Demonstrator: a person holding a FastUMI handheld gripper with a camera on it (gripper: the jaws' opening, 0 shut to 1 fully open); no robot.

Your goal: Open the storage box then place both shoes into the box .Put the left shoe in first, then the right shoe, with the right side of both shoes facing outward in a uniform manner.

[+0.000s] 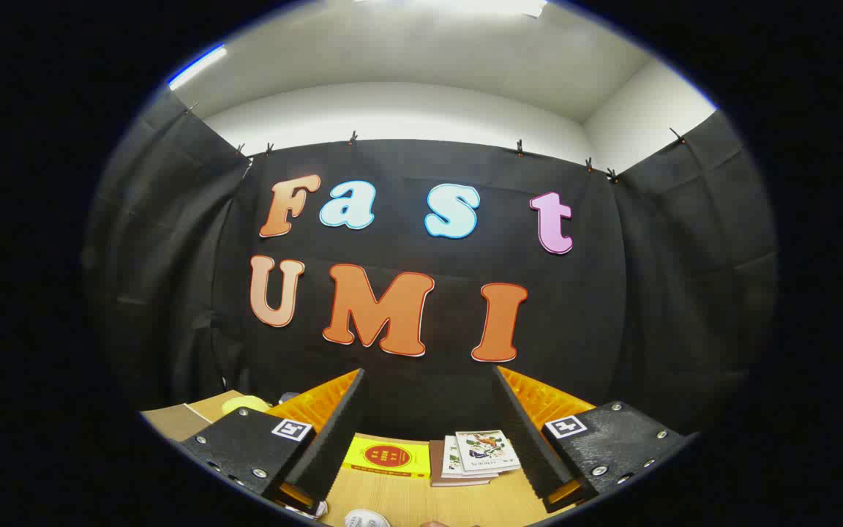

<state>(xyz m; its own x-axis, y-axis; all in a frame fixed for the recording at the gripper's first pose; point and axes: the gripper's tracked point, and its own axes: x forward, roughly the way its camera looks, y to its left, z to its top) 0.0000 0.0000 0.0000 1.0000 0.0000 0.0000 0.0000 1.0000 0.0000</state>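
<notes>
My tool (427, 432) sits released at lower centre, fingers spread over the worktop (421, 498), a yellow box (386, 457) and booklets (476, 455) beyond. No storage box or shoes visible; I'd say opening hasn't begun, so tilting down comes next.

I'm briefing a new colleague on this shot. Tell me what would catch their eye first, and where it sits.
The gripper stands open with nothing between its fingers, raised towards the black cloth wall. On the wooden table below, a yellow box lies between the fingers. Beside it sits a small stack of booklets.
</notes>
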